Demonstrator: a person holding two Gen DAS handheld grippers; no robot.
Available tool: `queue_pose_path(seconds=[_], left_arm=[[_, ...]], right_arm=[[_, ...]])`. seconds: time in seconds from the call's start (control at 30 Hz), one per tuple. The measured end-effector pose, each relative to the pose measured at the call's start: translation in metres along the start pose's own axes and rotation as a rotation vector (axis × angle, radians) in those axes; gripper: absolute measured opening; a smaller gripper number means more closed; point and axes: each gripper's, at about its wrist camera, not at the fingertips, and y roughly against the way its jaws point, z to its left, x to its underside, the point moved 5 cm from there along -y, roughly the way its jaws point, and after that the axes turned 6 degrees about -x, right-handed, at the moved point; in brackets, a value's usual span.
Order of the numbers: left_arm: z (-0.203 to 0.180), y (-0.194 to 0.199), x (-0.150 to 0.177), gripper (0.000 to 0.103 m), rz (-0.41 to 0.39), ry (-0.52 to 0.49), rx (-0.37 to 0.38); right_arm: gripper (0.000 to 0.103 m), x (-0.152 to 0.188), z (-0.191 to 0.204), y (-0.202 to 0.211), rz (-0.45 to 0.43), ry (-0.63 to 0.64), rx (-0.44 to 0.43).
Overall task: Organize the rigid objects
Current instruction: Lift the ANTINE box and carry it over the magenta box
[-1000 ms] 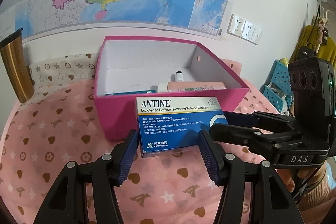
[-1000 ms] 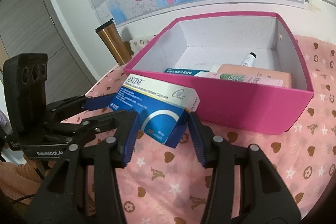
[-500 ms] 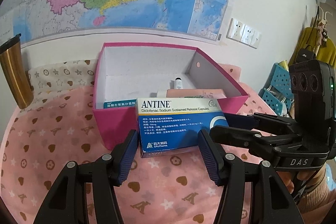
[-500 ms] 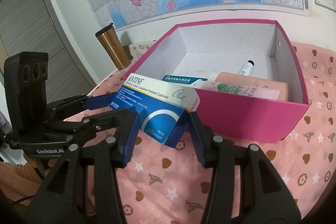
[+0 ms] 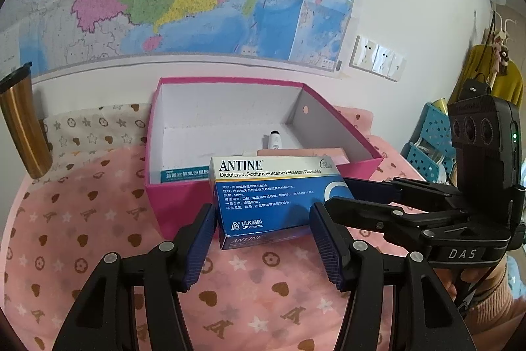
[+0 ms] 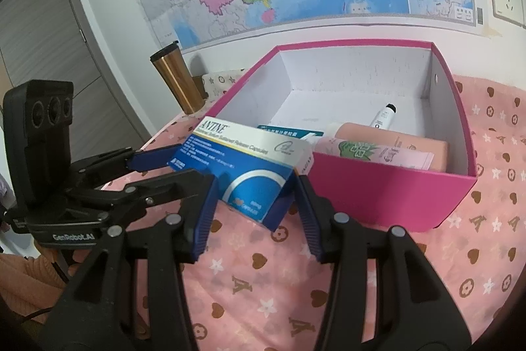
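Left wrist view shows my left claw (image 5: pixel 263 229) closed on the two short ends of the blue and white medicine box (image 5: pixel 274 196), which sits in the middle of the frame, clear of the pink cloth on the worktop (image 5: pixel 82 239). My right claw (image 6: pixel 254 203) grips the same box across its far end; in the left view it reaches in from the right side of the frame. Compared with a second ago, the pink storage box (image 5: pixel 184 203) has dropped lower in both views and more of its white inside shows, so I have raised the medicine box and its top now stands about level with the near rim. In the right wrist view the medicine box (image 6: pixel 250 160) overlaps the near left corner of the storage box (image 6: pixel 388 186). Inside already lie a teal packet (image 6: pixel 289 132), a peach carton (image 6: pixel 394 147) and a small white tube (image 6: pixel 383 117). I judge the lift nearly enough; next I must carry the box forward over the rim and lower it into the free white floor at the upper left of the storage box. A gold tumbler (image 5: pixel 19 124) stands at the left edge, well apart.
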Motion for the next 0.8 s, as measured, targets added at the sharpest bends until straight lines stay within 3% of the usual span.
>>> queue_pose_path(seconds=[0.8], left_arm=[[-0.002,0.002,-0.016,0.059,-0.041,-0.006,-0.005]], right_arm=[[0.051,-0.011,0.0,0.006,-0.036,0.02,0.015]])
